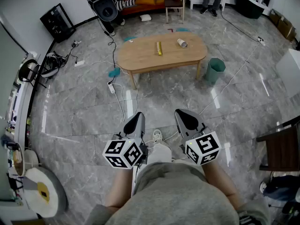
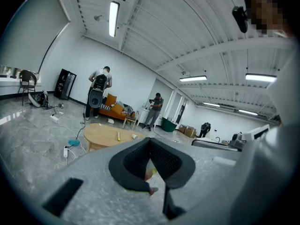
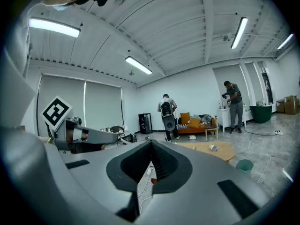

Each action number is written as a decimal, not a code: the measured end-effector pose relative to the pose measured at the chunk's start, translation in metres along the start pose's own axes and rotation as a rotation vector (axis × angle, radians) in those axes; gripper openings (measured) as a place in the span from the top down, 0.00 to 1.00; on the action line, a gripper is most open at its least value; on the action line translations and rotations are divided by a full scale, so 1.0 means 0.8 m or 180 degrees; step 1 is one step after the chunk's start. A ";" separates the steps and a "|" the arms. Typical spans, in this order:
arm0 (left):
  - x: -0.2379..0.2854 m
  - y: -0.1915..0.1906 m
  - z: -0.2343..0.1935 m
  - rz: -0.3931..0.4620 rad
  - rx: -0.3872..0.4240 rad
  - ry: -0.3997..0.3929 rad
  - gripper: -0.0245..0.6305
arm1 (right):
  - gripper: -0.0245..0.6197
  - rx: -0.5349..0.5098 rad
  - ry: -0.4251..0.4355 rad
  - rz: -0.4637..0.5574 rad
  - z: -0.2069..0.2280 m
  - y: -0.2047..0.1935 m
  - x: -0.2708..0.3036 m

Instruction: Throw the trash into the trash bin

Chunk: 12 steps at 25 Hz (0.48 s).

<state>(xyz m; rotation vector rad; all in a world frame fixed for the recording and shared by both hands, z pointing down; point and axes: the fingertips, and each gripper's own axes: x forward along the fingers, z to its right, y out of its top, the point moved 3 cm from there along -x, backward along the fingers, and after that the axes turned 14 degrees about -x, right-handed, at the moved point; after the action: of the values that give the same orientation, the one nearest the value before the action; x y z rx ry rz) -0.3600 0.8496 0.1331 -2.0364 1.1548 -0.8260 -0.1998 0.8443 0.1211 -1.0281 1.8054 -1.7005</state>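
Holding left hand-held gripper (image 1: 135,121) and right hand-held gripper (image 1: 187,120) low, close to the torso, pointing roughly level. Jaws of each pressing together, gripping nothing.

Judging as the approach step: no trash picked up yet. Needing next a walk forward over the marble floor (image 1: 84,111) to the wooden counter (image 1: 140,56), then opening one pair of jaws for a pick.

Crossing the path: white cables (image 1: 129,104) and a power strip (image 1: 111,87), lying on the floor just in front of the counter. Probably a trip risk, so worth stepping around.

Lying on the counter, well apart from both grippers: a yellow tube-like piece of trash (image 1: 159,48) and a paper cup (image 1: 182,42) tipped on its side, near each other.

Standing on the floor just beside the counter's right end: green trash bin (image 1: 215,71), looking open-topped.

Sitting beyond: wooden stool (image 1: 174,6), orange sofa (image 1: 140,1), big speaker (image 1: 104,4), people standing at the back. Seemingly not blocking the route.
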 end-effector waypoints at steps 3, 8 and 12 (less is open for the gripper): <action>0.001 0.003 0.002 0.0002 0.0013 -0.0011 0.96 | 0.95 0.0001 0.0017 0.0000 0.000 0.002 0.003; -0.002 0.000 0.006 -0.0014 0.0140 -0.0009 0.96 | 0.95 -0.0005 0.0053 -0.0020 -0.005 -0.001 0.002; -0.005 -0.001 0.010 -0.0002 0.0230 -0.0017 0.96 | 0.95 0.0059 0.0073 0.0074 -0.008 0.002 -0.002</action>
<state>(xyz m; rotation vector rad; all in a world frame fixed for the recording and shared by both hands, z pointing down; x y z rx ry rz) -0.3552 0.8557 0.1282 -1.9790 1.1056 -0.8502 -0.2038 0.8494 0.1203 -0.9803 1.8055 -1.7186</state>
